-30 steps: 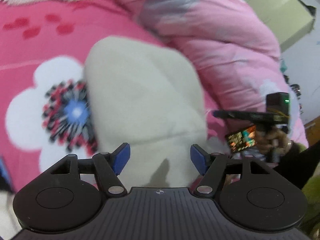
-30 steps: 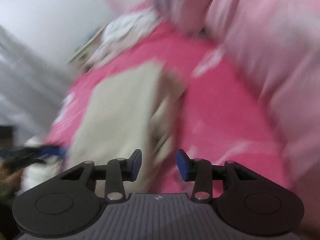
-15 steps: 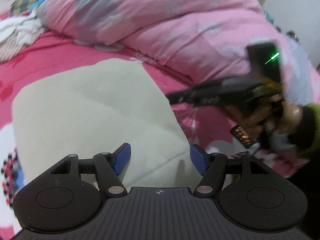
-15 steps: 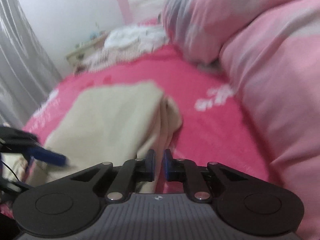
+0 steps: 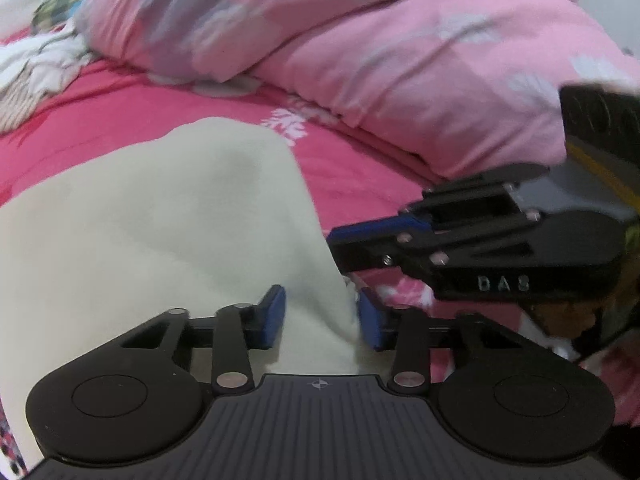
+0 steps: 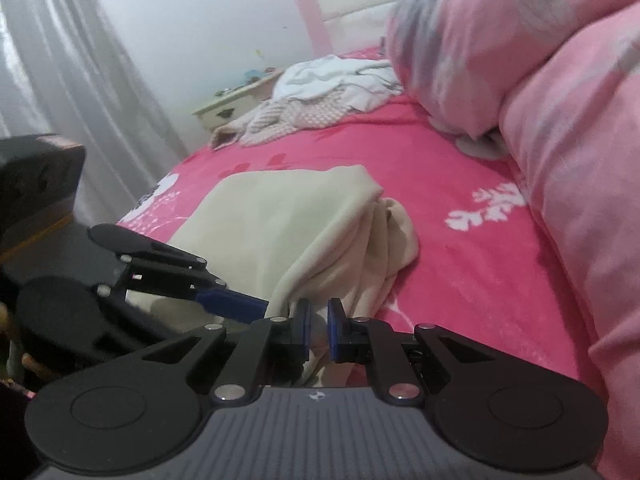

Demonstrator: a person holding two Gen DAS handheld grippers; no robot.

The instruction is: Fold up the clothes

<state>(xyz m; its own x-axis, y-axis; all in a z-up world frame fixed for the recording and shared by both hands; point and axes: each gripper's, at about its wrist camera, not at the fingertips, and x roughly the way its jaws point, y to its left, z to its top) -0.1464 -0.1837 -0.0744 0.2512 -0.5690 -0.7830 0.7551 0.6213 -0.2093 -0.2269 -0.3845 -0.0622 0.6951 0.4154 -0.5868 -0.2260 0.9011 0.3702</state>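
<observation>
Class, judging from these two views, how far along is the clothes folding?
Done: the cream fleece garment already lies doubled in layers on the pink bedsheet. In hand: the right tongs pinch its near edge; the left tongs are closing around it. Left: finishing this fold, then the rumpled white clothes pile.

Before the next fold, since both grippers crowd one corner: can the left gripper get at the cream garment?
Probably yes. The left gripper already has the cream garment's edge between its closing jaws; the right gripper, close beside it, is shut on the same corner but doesn't block it.

left tool [image 5: 320,316] closing, right tool [image 6: 319,330] clamped
</observation>
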